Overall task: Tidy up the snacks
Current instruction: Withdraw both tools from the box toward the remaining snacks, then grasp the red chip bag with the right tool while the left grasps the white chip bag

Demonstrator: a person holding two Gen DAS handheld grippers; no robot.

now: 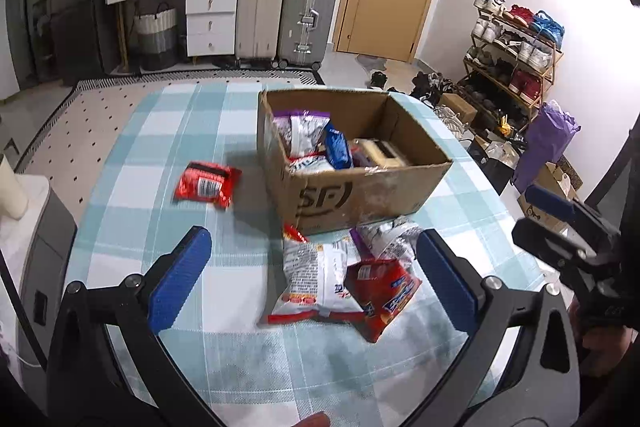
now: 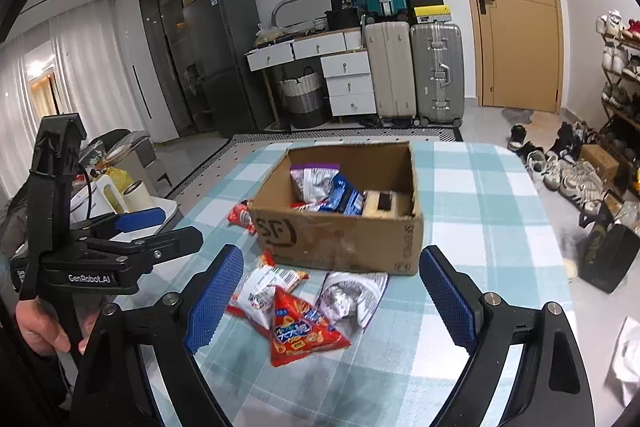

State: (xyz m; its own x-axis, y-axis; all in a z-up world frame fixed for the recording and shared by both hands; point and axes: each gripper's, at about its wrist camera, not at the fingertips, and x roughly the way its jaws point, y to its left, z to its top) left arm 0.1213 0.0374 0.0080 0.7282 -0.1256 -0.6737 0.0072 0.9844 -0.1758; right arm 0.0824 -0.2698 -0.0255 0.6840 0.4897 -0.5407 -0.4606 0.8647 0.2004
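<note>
Both wrist views face forward, sharing cardboard box (image 1: 352,163), table (image 2: 480,195)

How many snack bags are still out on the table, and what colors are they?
Red bags: 2, the lone red bag left of the cardboard box and the red chip bag in the pile.
White bags: 1, the white bag with red trim.
Silver bags: 1, the silver bag with purple edge.
Total: 4

Matt brown cardboard box (image 2: 340,239), scuffed front. Glossy crinkled foil snack packets (image 2: 304,327). Woven checked cloth tablecloth (image 2: 480,195). Textured blue gripper pads (image 2: 214,299).
</note>
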